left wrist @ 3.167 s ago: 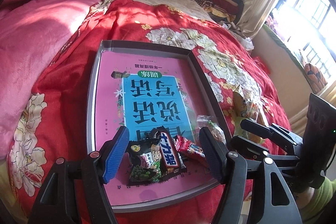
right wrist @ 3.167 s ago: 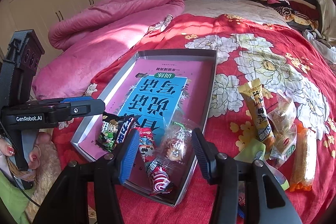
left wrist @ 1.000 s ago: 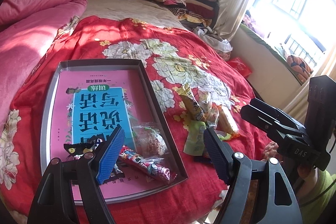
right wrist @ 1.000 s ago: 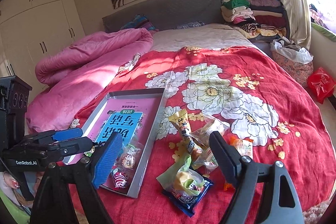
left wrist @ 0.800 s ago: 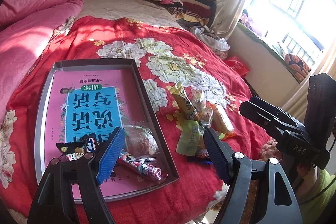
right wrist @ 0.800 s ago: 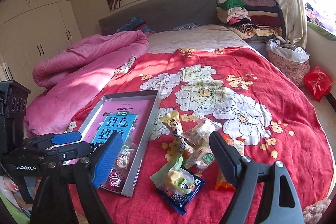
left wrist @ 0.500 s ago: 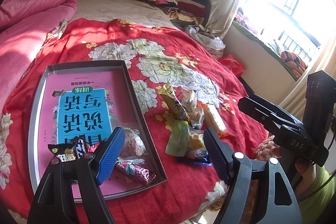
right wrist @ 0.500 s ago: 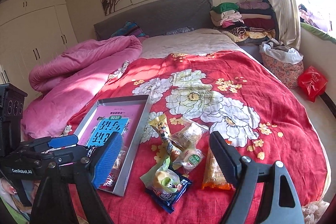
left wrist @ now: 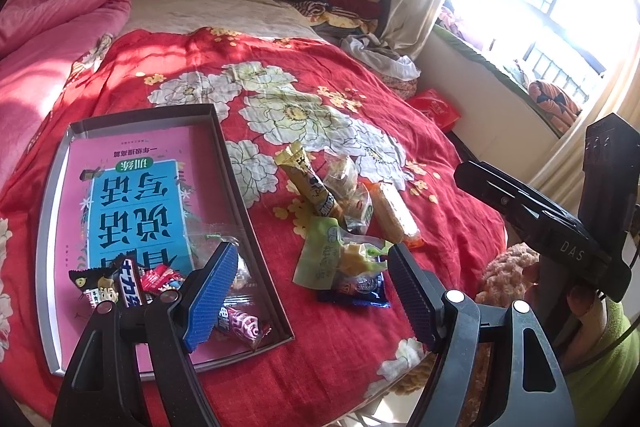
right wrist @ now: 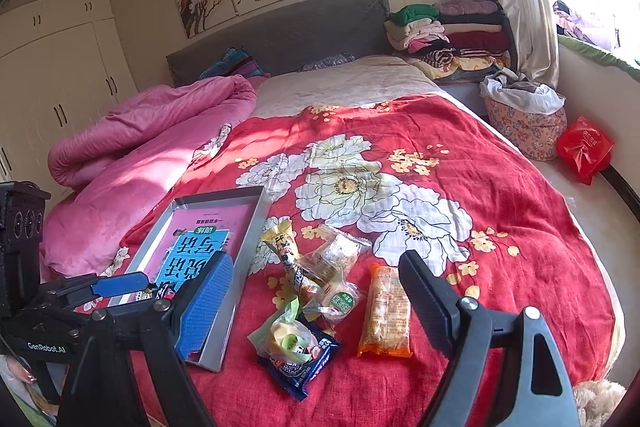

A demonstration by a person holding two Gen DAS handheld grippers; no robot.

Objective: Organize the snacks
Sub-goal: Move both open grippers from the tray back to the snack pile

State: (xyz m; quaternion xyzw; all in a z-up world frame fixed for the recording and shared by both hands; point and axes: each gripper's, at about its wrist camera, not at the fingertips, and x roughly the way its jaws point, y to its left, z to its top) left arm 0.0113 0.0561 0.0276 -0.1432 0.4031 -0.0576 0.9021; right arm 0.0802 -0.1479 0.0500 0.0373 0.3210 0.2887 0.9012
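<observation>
On the red floral bedspread (right wrist: pixel 500 211), the grey tray (left wrist: pixel 234 163) lay to the left, a few wrapped sweets already in its near end. The loose snacks waited just right of it: orange cracker pack (right wrist: pixel 385 311), yellow tube snack (right wrist: pixel 286 251), green-and-blue packet pile (right wrist: pixel 296 341). All looked light, crinkly and slippery, the crackers probably brittle, so a sealed end seemed the safest hold. Both the left claw (left wrist: pixel 310 291) and right claw (right wrist: pixel 316 303) stood released, grasping nothing.
</observation>
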